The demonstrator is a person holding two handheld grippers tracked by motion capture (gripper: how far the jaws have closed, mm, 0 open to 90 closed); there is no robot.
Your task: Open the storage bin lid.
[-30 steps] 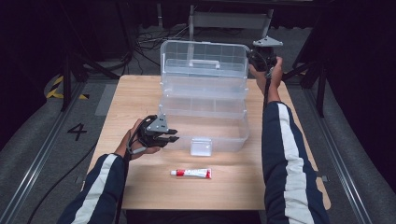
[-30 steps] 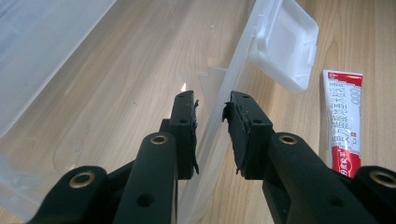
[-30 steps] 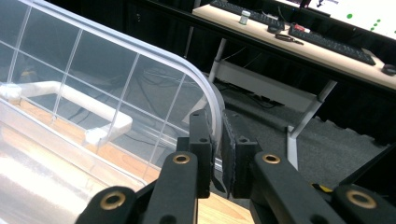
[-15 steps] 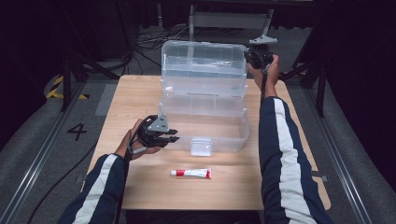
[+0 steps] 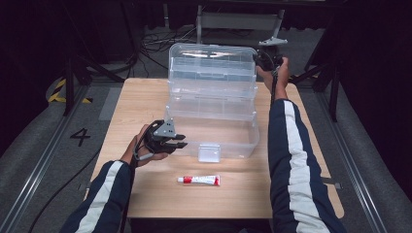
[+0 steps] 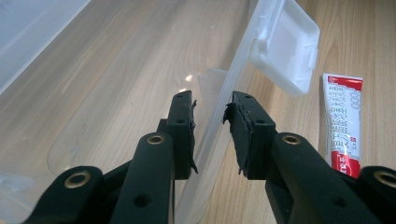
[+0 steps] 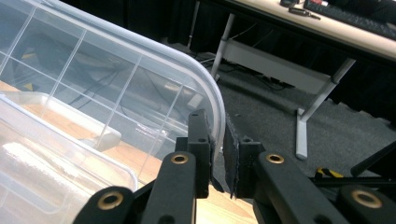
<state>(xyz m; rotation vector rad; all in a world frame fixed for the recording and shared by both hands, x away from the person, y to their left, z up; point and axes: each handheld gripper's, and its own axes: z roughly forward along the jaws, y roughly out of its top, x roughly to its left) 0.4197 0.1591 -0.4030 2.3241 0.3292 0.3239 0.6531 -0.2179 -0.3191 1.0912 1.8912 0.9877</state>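
Observation:
A clear plastic tiered box (image 5: 214, 141) stands open on the wooden table (image 5: 145, 97), its lid (image 5: 212, 60) raised upright at the back. My left gripper (image 5: 180, 141) is at the box's front left corner. Its jaws straddle the thin front wall (image 6: 219, 107) with a gap on the inner side, so it (image 6: 212, 116) is open. My right gripper (image 5: 262, 58) is up at the lid's top right corner. There it (image 7: 218, 135) is shut on the lid's rounded rim (image 7: 116, 79).
A white latch (image 5: 208, 151) hangs on the box's front wall (image 6: 285, 44). A red and white tube (image 5: 199, 180) lies on the table in front of the box (image 6: 343, 126). Cables, metal stands and dark floor surround the table.
My right hand has shifted slightly left and down with the lid's corner in its grip. The left hand and the box's base have stayed put.

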